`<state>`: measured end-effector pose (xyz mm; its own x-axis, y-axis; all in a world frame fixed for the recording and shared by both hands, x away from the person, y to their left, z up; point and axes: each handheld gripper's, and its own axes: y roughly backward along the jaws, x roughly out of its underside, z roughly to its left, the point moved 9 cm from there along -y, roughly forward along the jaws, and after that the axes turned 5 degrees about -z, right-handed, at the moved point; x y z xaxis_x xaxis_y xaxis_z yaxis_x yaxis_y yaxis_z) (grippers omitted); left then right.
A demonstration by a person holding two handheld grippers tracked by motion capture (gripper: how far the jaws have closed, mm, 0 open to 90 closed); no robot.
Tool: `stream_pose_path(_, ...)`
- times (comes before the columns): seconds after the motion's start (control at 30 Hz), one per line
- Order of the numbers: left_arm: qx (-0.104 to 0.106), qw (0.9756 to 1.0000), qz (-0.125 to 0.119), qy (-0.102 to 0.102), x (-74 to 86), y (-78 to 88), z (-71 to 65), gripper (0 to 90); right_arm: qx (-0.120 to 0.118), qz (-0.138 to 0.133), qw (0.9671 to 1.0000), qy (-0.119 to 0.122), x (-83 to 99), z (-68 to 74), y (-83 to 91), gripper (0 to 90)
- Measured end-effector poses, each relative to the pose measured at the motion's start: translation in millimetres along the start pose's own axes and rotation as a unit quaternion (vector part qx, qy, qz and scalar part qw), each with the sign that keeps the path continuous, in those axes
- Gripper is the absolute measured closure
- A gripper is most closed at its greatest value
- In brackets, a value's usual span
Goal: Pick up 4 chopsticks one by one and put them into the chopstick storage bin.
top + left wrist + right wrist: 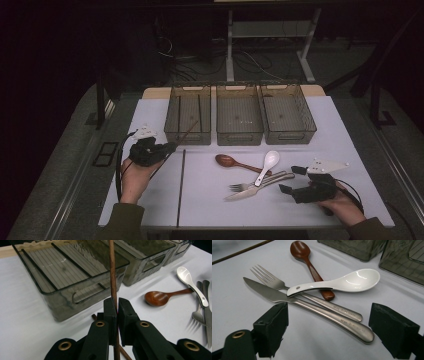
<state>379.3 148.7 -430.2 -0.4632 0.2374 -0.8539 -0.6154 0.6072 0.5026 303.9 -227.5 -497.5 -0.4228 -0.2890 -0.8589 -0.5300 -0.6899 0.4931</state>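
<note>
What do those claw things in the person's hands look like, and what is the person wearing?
Both the left gripper and the right gripper are black, with chunky square jaws, brass-ringed holes, a pale three-cornered plate on top and a trailing black cable. The sleeves are olive green.

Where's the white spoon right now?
High view, right of centre: the white spoon lies across the fork and knife, beside the wooden spoon, just ahead of the right gripper.

Your left tongs (pixel 117 311), matt black plastic, grip a slim brown wooden chopstick (pixel 112 272). Ahead of you: smoky translucent plastic bins (pixel 75 277), ribbed inside; a glossy white ceramic spoon (pixel 342 283); a polished reddish wooden spoon (pixel 308 261); a brushed steel knife (pixel 312 307) and fork (pixel 274 281); a matt pale bench (pixel 234 302).
</note>
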Motion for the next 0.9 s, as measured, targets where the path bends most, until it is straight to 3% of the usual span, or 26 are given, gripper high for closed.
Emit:
stream_pose_path(0.43,-0.01,0.9998,-0.001,-0.015,-22.1,-24.1,6.2,84.3,0.001,-0.003,1.0,-0.002,-0.4,-1.4,1.1,15.9)
stream_pose_path(0.9,-0.018,0.9997,-0.014,-0.005,-49.4,-47.6,20.3,84.2,0.001,-0.003,1.0,-0.001,-0.5,-1.7,1.6,15.9)
